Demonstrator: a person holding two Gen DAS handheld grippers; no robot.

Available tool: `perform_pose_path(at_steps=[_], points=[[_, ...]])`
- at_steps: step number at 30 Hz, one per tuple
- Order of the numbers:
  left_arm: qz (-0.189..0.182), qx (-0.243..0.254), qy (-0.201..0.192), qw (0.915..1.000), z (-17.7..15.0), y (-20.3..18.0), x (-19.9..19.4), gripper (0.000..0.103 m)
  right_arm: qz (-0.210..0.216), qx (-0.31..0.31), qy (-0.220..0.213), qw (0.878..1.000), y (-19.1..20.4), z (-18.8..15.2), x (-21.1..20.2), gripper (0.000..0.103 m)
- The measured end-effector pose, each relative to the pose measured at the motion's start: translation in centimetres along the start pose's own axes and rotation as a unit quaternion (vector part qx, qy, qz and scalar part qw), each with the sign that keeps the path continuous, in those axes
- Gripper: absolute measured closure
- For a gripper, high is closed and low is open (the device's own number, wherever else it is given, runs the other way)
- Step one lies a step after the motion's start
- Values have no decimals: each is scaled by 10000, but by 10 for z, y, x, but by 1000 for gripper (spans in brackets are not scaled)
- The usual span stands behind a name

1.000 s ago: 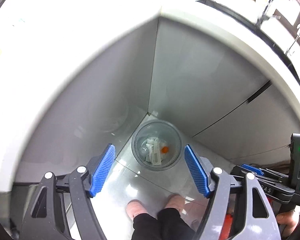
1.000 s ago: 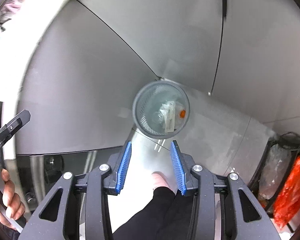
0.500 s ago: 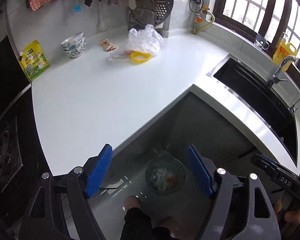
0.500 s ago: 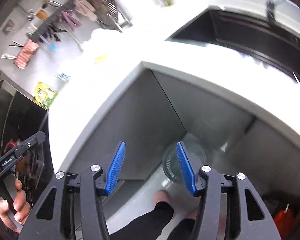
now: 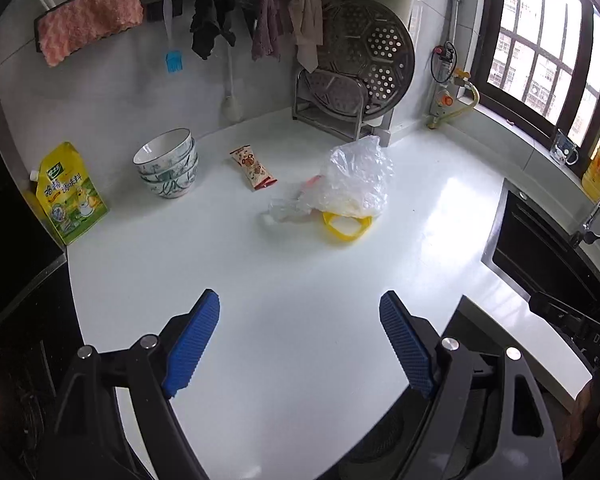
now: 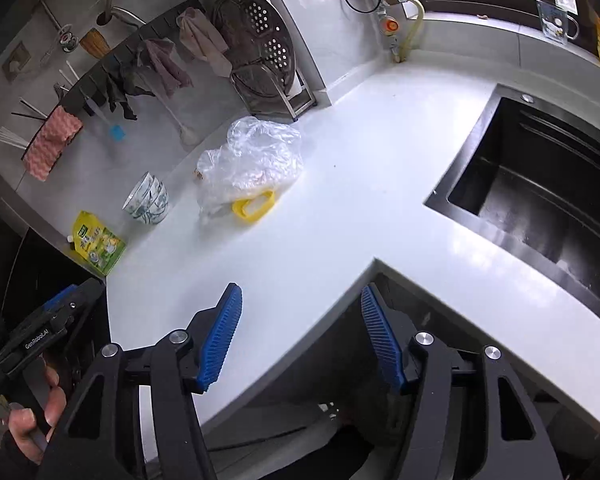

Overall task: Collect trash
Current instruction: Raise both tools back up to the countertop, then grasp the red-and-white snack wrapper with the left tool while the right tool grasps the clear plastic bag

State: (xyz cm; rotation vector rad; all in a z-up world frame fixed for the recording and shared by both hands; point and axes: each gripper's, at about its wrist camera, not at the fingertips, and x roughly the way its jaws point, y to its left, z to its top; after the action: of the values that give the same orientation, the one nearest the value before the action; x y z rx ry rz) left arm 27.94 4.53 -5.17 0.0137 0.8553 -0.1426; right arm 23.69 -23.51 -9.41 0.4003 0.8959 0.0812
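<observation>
Trash sits on the white desk (image 5: pixel 284 280): from left, a snack wrapper (image 5: pixel 253 167) beside stacked bowls (image 5: pixel 167 168), then a crumpled clear plastic bag (image 5: pixel 352 184) draped over a yellow ring (image 5: pixel 346 227). The left gripper (image 5: pixel 299 344) and the right gripper (image 6: pixel 301 334) hang above the desk's near edge, well apart from it, fingers parting with nothing between them.

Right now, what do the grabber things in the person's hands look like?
Both look alike: the left gripper and right gripper have black plastic frames with silver bolts and two fingers faced with ridged blue pads. The left one's handle carries white lettering, seen from the right camera.
</observation>
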Motion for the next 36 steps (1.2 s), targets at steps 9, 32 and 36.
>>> perform_pose_path(at_steps=[9, 32, 36], points=[[28, -112, 235, 9997, 70, 51, 80, 22, 130, -72, 106, 9998, 55, 73, 80, 41], [168, -421, 663, 9968, 122, 92, 184, 21, -124, -121, 848, 9962, 87, 140, 220, 74], [153, -492, 664, 9965, 130, 89, 199, 19, -56, -61, 777, 9969, 78, 139, 217, 96]])
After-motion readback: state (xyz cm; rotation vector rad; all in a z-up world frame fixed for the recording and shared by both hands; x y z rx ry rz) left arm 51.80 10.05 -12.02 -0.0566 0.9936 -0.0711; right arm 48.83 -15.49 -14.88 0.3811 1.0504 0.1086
